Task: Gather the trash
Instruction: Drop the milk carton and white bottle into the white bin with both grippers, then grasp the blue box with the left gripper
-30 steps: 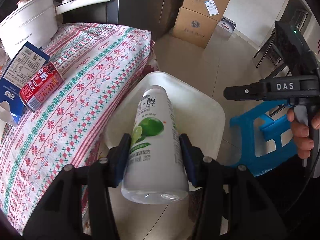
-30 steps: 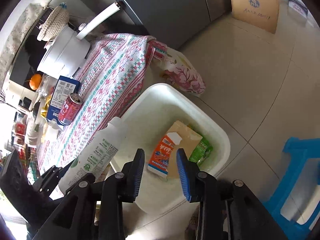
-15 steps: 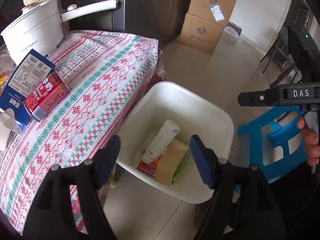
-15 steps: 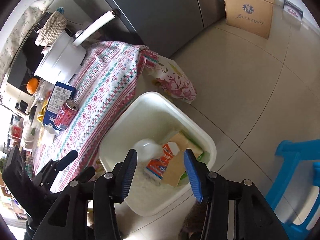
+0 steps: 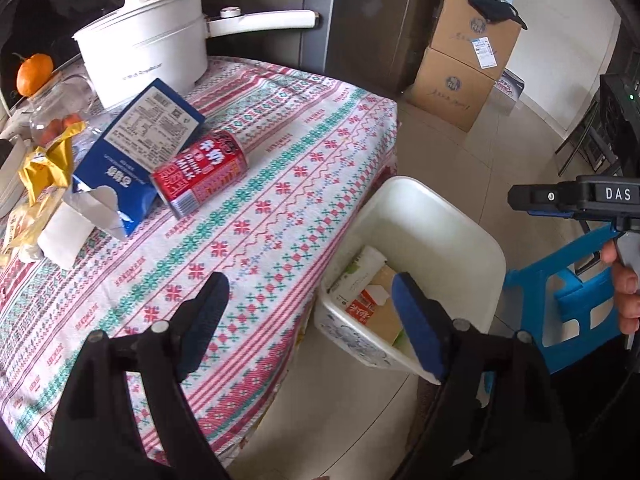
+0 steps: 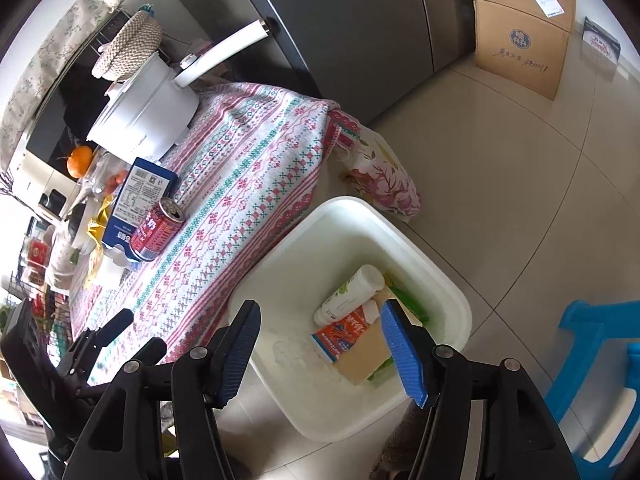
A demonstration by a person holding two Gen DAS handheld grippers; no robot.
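Observation:
A white bin (image 5: 440, 216) (image 6: 424, 264) stands on the floor beside the table. In it lie a white bottle (image 6: 348, 294) (image 5: 356, 270), a red-and-white carton (image 6: 344, 334) and a brown carton. A red can (image 5: 200, 172) (image 6: 158, 228) lies on the patterned tablecloth against a blue carton (image 5: 136, 152) (image 6: 136, 200). My left gripper (image 5: 308, 324) is open and empty over the table edge. My right gripper (image 6: 320, 354) is open and empty above the bin.
A white pot (image 5: 148, 48) with a long handle stands at the table's back. Yellow wrappers (image 5: 48, 164), a glass jar and an orange sit at the left. A blue stool (image 5: 568, 288) is right of the bin. Cardboard boxes (image 5: 464, 60) stand by the fridge.
My left gripper opened and let go of the white bottle, which fell into the bin. The left gripper then swung left toward the table. My right gripper opened wider.

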